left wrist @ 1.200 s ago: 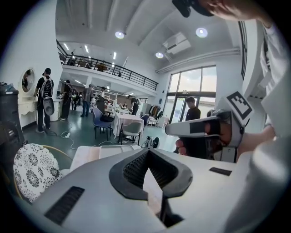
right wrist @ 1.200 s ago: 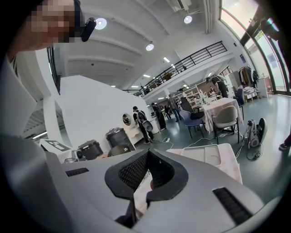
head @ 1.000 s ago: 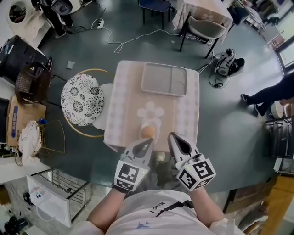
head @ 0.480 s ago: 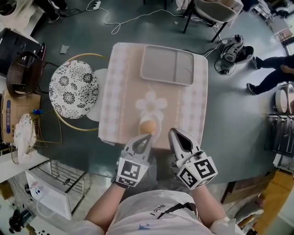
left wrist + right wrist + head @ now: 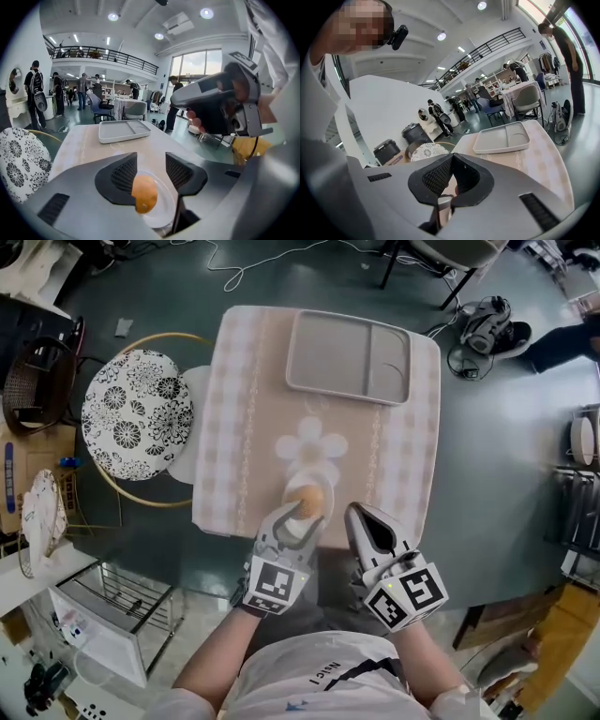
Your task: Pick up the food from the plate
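left hand-held gripper [image 5: 300,514] jaws just opening, round orange-brown food [image 5: 144,193] between, unpinched | food on white plate [image 5: 168,211], surface [image 5: 253,427] near edge | right hand-held gripper [image 5: 451,159] closed, empty | we judge grasp next

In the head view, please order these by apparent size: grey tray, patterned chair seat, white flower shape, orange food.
Grey tray and patterned chair seat: about alike, not ranked.
Then white flower shape.
Smallest: orange food.

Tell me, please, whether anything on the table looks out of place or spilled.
Nothing stands out: the food sits whole on its plate, the tray lies flat and empty, and nothing is spilled on the table.
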The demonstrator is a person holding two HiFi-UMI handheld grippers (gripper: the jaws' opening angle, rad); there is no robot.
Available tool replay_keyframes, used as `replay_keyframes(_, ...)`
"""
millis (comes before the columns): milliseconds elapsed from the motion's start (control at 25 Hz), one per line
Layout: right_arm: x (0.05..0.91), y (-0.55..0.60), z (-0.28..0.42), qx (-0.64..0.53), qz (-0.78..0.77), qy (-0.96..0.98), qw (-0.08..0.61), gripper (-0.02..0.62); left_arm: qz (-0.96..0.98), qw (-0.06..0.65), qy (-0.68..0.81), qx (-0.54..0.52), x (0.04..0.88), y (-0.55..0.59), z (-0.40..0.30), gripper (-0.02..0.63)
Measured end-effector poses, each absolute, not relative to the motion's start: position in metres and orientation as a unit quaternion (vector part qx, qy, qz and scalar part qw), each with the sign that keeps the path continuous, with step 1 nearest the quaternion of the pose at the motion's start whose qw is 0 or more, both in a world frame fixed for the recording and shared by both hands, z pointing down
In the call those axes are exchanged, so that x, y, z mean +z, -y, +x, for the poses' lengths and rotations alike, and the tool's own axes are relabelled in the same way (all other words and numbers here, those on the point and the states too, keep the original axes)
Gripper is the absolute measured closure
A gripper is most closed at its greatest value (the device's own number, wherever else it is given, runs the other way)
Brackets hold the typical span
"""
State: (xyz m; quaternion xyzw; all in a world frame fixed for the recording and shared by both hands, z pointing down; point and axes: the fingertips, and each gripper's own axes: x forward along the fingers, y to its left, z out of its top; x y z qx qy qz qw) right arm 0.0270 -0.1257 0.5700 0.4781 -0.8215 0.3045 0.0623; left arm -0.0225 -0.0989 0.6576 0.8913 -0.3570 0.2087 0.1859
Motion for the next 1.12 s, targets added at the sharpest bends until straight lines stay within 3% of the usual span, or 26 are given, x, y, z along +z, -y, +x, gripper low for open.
replay_keyframes(160,0.581,0.128,0.029,0.307,0.479,0.820,0.063,0.583,0.891,0.162,0.354,0.233,0.682,0.102,-0.020,0.363)
replay_keyframes(560,0.611,0.135,0.030,0.309,0.478,0.820,0.064,0.583,0.892,0.130,0.330,0.279,0.739,0.103,-0.010,0.280)
replay_keyframes(1120,0.624,0.145,0.041,0.309,0.486,0.814,0.073,0.583,0.890,0.108,0.311,0.315,0.777,0.109,-0.002,0.264)
